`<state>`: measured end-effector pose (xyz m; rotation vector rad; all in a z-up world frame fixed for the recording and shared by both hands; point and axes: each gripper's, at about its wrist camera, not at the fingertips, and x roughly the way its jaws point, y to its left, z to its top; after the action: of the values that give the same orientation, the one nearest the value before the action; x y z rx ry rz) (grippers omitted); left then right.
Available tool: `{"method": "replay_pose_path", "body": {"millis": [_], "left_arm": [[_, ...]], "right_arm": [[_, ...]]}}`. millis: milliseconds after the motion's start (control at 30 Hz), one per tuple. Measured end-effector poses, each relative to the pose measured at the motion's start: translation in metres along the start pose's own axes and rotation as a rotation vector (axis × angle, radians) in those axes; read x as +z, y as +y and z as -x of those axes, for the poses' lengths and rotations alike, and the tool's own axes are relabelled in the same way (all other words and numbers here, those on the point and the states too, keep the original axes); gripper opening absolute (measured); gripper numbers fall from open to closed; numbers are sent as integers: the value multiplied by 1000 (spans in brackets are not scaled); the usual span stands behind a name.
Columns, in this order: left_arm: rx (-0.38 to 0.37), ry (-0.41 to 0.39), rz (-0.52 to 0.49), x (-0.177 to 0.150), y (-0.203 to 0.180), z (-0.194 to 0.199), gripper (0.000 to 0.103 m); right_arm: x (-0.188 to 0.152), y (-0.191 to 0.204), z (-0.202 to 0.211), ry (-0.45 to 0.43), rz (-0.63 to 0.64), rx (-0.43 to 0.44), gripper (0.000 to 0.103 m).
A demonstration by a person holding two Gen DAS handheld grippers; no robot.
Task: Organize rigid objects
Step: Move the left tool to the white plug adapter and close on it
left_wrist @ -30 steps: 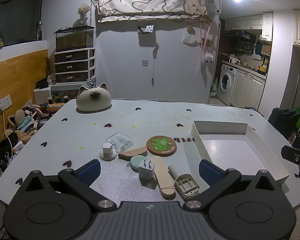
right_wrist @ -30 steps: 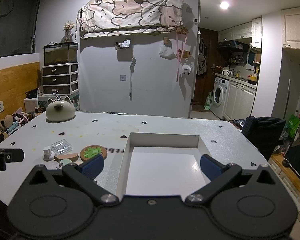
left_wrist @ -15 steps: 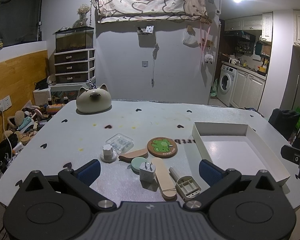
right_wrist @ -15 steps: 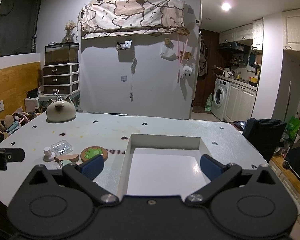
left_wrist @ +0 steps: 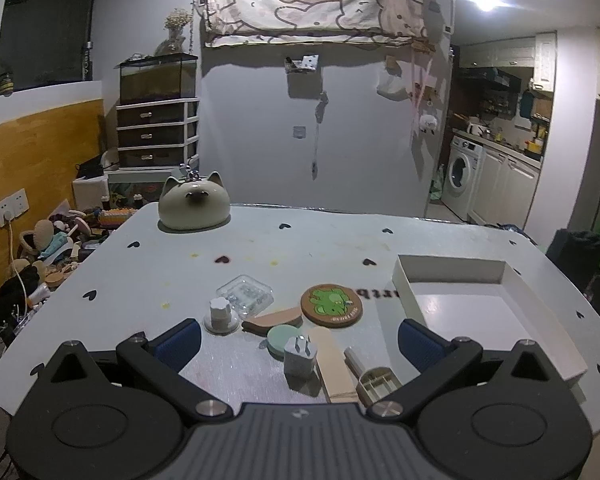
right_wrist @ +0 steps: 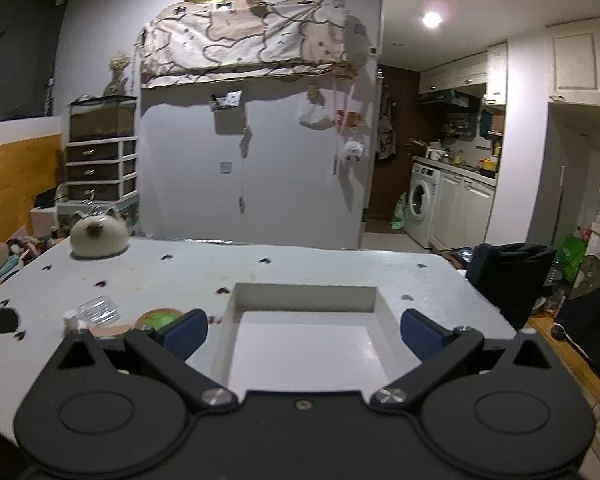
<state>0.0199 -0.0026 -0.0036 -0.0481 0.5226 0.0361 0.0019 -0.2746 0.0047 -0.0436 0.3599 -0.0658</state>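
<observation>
Both tongs stand wide open and hold nothing. The left tongs [left_wrist: 299,340] hang low over the near edge of the worktop [left_wrist: 300,240], blue pads spread to either side of the cluster of small items. The right tongs [right_wrist: 303,332] are spread likewise above the white tray [right_wrist: 306,294], which is shallow, rectangular, straight-walled and empty.

The items lie grouped on the worktop, left of the tray. A white charger plug [left_wrist: 299,357], blocky with two metal prongs uppermost, stands at the near centre, touching a pale green disc [left_wrist: 281,338] behind it. A flat tan stick [left_wrist: 332,362] runs alongside the plug's right. Just right of that lies a beige compartmented holder [left_wrist: 376,383] with a white cylinder [left_wrist: 354,359] at its far end. A brown curved wooden piece [left_wrist: 272,320] lies behind the disc. A round coaster [left_wrist: 331,305] with brown rim and green cartoon figure sits just beside the tray's left wall. A clear plastic case [left_wrist: 245,295], lidded, rests farther back, and a small white knob on a round base [left_wrist: 220,314] stands at the cluster's left.

A cream cat-shaped dome [left_wrist: 194,205] sits at the far left of the worktop, well apart from the rest.
</observation>
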Motion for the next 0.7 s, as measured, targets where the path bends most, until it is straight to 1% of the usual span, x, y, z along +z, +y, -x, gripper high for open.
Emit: {"method": "replay_pose_path", "body": {"millis": [167,300,467,567,700], "left_arm": [[40,3,18,9,-9,-14,103],[82,9,36,18,-21,-29,103],[126,18,80,31,-37,-51,103],[158,29,91,34,-47,-64,103],[195,49,103,31,-59,-75,103]], "right_arm": [[9,-27,-26,-15,-6,-19,103],[16,-52,-53,-6,-20,-21,103],[24,-84,-91,22,-17,-20,103],[24,-105,-113,46,-6,-16,103],[19,-134,-143,100,-9,-18,103]]}}
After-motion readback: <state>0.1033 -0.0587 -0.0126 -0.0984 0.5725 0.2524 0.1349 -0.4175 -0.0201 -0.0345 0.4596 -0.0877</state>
